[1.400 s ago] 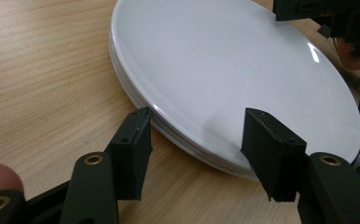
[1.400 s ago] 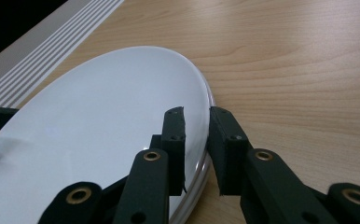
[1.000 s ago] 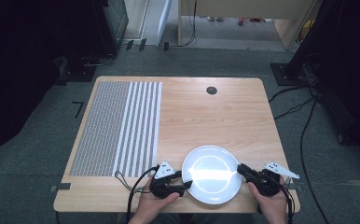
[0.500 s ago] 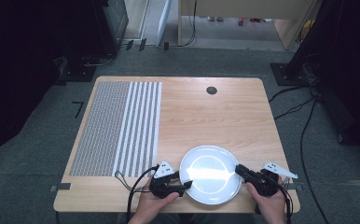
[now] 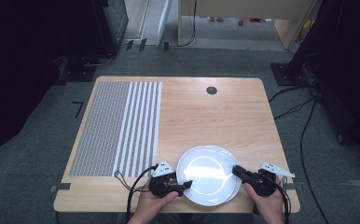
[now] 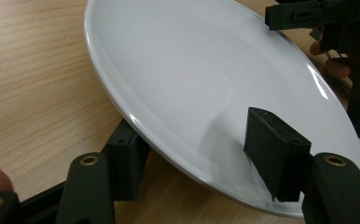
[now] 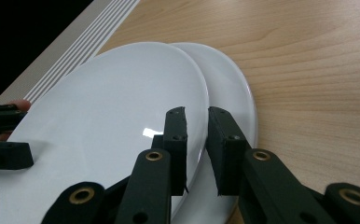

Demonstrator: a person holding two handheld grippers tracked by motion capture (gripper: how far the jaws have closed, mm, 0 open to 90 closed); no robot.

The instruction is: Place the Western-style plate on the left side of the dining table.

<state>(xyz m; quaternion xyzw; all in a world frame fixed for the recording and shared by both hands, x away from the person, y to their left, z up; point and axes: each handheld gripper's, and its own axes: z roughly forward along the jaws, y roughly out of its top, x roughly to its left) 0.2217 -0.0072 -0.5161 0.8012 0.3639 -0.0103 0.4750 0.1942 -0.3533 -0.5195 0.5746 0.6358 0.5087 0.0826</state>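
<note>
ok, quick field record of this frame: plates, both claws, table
plates: two white plates stacked, top plate offset over the lower plate
left claw: jaws straddle the top plate's rim, one above, one below
right claw: jaws straddle the top plate's opposite rim, narrow gap
table: wood, plates at near edge
mat: patterned grey-white, on the table's left part

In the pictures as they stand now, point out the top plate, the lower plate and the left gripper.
top plate (image 5: pixel 206 175), high view, on its shiny centre.
lower plate (image 7: pixel 236 88), right gripper view, on its exposed rim.
left gripper (image 5: pixel 186 186), high view, at its jaw tips.
</note>
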